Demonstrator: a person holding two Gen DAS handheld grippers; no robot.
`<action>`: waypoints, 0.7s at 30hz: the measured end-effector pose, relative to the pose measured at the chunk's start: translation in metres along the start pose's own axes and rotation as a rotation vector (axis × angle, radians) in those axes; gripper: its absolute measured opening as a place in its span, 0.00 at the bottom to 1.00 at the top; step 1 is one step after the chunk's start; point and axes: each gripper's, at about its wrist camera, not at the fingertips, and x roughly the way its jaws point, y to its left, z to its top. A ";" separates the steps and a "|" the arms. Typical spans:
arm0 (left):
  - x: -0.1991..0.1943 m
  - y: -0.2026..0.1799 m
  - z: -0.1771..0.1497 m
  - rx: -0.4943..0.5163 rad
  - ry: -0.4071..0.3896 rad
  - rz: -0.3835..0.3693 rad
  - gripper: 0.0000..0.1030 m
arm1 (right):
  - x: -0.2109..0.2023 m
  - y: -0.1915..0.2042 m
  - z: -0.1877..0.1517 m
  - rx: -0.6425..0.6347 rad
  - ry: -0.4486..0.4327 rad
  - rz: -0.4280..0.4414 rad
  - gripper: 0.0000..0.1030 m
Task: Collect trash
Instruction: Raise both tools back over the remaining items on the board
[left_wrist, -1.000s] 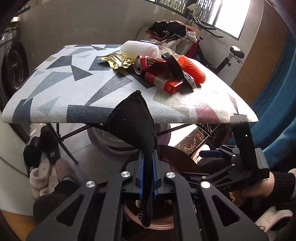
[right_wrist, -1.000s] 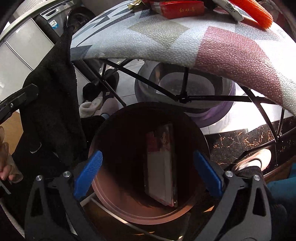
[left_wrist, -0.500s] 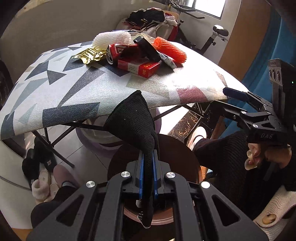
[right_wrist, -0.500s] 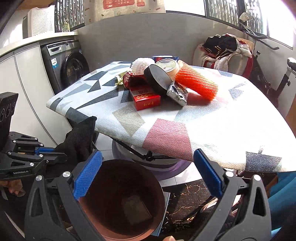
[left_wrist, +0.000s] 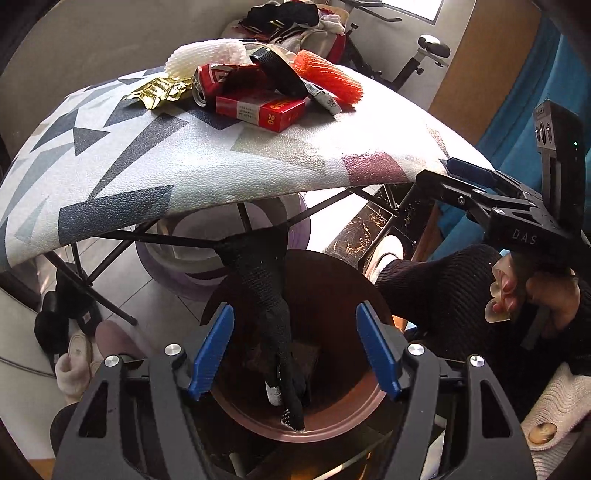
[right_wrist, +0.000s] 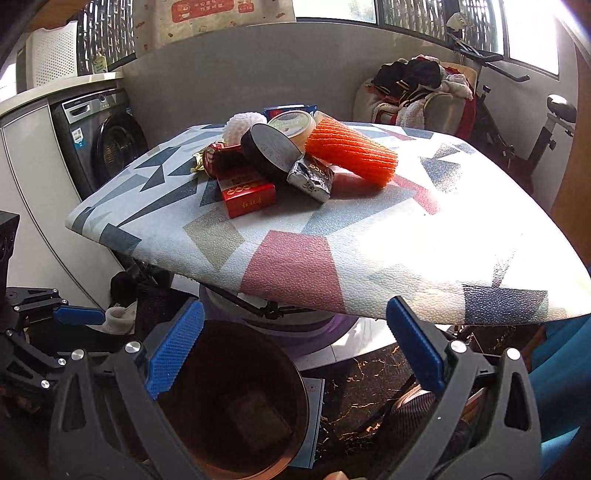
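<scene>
The left gripper (left_wrist: 295, 354) is hanging over the bin (left_wrist: 332, 424) with its jaws wide apart; they have just been opening. A black sock (left_wrist: 271, 306) is sitting between the blue pads (left_wrist: 212, 354), touching neither, its lower end dangling inside the bin's mouth and its upper end rising ahead of the jaws toward the table (left_wrist: 184, 177).

The right gripper (right_wrist: 295, 347) is pointing at the table edge with its jaws also spread wide and nothing between them. The bin is lying just below and behind its left pad. Ahead of the jaws, on the tabletop, the remaining trash is piling together: a red box (right_wrist: 245, 192), a can (right_wrist: 221, 157), a black lid (right_wrist: 271, 151), a foil wrapper (right_wrist: 312, 177), an orange net (right_wrist: 351, 151) and a white net (right_wrist: 243, 125). A hand (left_wrist: 546, 295) is gripping the right gripper's handle, off to the right of the left jaws.
</scene>
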 end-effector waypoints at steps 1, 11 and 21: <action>-0.002 0.000 0.000 -0.001 -0.008 0.011 0.70 | 0.000 0.000 0.000 -0.001 0.001 0.001 0.95; -0.011 0.041 0.004 -0.190 -0.069 0.146 0.95 | 0.004 0.004 -0.002 -0.008 0.018 -0.001 0.95; -0.021 0.051 0.005 -0.238 -0.116 0.169 0.95 | 0.005 0.006 -0.001 -0.012 0.024 -0.008 0.95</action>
